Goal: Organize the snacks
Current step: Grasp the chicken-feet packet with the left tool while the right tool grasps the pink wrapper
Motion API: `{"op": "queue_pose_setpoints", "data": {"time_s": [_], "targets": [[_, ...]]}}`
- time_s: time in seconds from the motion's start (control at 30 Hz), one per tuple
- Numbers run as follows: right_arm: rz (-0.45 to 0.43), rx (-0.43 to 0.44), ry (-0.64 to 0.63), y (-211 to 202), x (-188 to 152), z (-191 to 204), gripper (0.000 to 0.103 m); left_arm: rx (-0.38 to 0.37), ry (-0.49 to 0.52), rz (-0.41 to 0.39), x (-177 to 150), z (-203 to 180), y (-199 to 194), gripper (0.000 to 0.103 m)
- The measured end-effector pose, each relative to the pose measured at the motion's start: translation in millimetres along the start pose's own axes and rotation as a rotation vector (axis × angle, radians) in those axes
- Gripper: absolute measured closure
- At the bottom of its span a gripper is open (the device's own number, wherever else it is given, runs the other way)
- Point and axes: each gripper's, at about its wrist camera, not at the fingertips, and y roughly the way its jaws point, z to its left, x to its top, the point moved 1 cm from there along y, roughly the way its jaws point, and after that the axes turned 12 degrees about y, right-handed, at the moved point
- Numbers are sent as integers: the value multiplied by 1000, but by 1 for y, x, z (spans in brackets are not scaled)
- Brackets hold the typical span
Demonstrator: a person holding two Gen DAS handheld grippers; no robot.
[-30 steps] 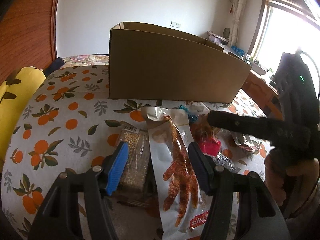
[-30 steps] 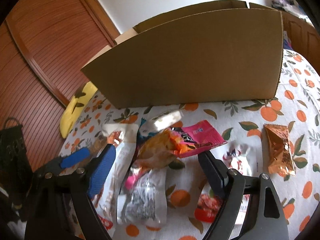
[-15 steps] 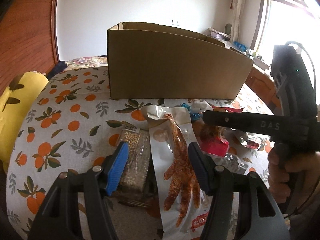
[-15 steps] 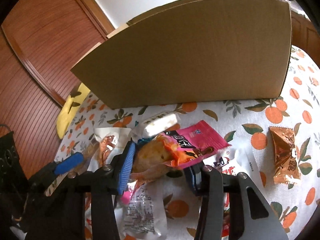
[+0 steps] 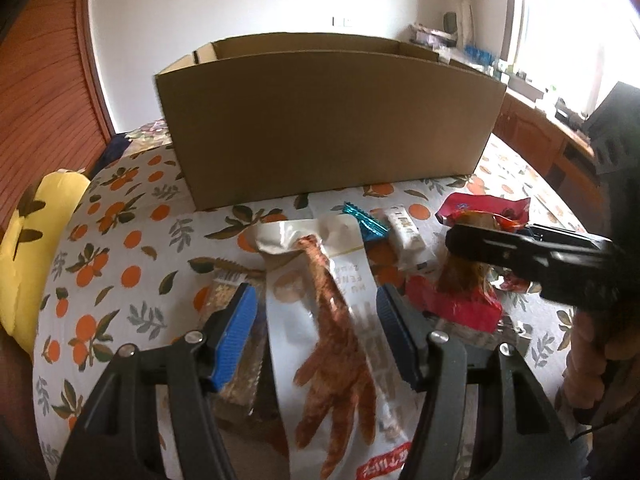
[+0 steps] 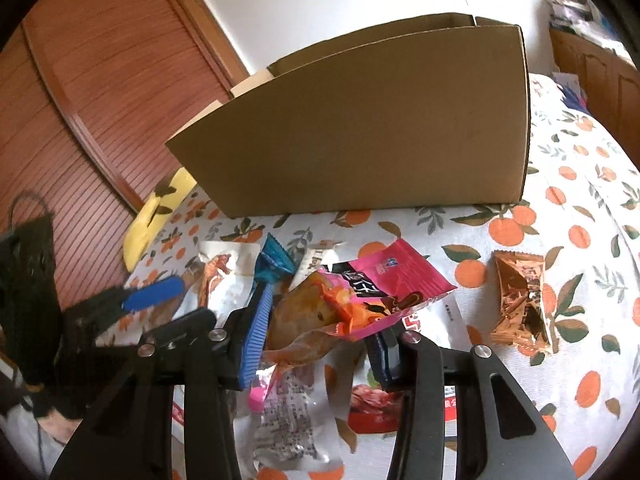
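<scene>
A tall cardboard box (image 5: 328, 128) stands at the back of the table; it also shows in the right wrist view (image 6: 372, 136). Snack packets lie in front of it. My right gripper (image 6: 320, 340) is shut on a pink and orange snack packet (image 6: 360, 296) and holds it above the pile; it shows at the right of the left wrist view (image 5: 472, 276). My left gripper (image 5: 314, 336) is open, its fingers either side of a long white chicken-foot packet (image 5: 328, 320).
A grain bar packet (image 5: 236, 340), a teal candy (image 5: 364, 220) and a small white bar (image 5: 406, 230) lie near the left gripper. A copper foil packet (image 6: 520, 300) lies at the right. A yellow cushion (image 5: 32, 248) sits off the table's left edge.
My right gripper closed on the pink and orange packet and lifted it off the pile. My left gripper stayed open over the chicken-foot packet and shifted slightly.
</scene>
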Motion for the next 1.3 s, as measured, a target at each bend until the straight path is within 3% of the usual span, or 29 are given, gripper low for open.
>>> {"op": "queue_pose_setpoints", "data": {"time_s": [0.23,0.53,0.77,1.0,1.3], "targets": [[-34,39,-36,-7,-3,0,60,61,97,54,14,-15,15,39],[-63,72,29,-15,-2,-16,61,104,189,131,26,-31,39,36],[-82,85,33,-20,-3,-17,61,81,176,133,23,-28,37,42],[-91,81,38,-22,-2,-20,61,56,148,80,21,-24,19,43],[-93,72,37,-21,-2,-17,62,49,89,-101,16,-21,-26,43]]}}
